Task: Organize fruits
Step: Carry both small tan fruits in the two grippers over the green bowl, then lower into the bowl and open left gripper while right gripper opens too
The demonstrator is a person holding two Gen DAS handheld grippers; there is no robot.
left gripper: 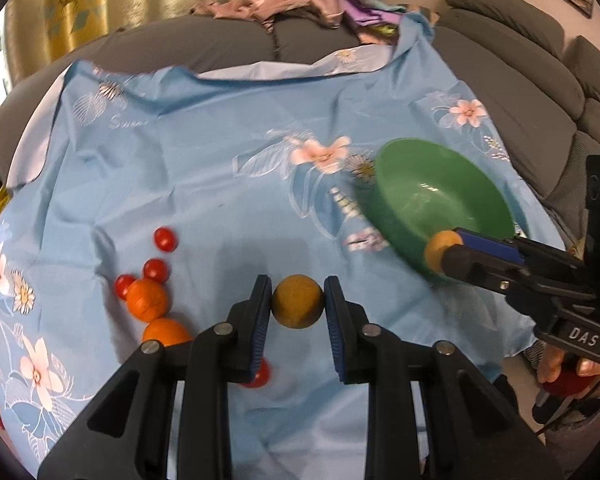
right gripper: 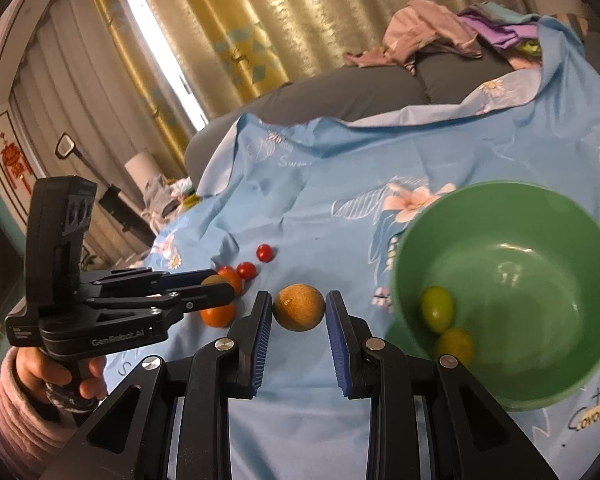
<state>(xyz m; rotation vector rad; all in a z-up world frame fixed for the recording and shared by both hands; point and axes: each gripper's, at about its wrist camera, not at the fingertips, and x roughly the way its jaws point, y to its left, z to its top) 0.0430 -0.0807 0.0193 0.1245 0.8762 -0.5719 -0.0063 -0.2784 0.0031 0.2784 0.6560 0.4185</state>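
Both tools are loaded. The left tool is clamped on a brown ball-like fruit, held clear above the blue sheet. The right tool grips a second brown fruit the same way; seen from the left side, that one hangs right at the near rim of the green bowl, so it looks closest to going in.

Inside the bowl, the right camera shows two yellow-green fruits lying against the near wall. So the sorting seems under way, not far along.

Still out on the sheet, well apart from the bowl: two oranges touching each other, three small red tomatoes in a loose row beside them, and a fourth tomato half hidden under the left tool's finger.

My guess is that the two carried fruits drop into the bowl next, and then the oranges and tomatoes remain. Whether those belong in this bowl or elsewhere, I cannot tell; no second container is in sight.
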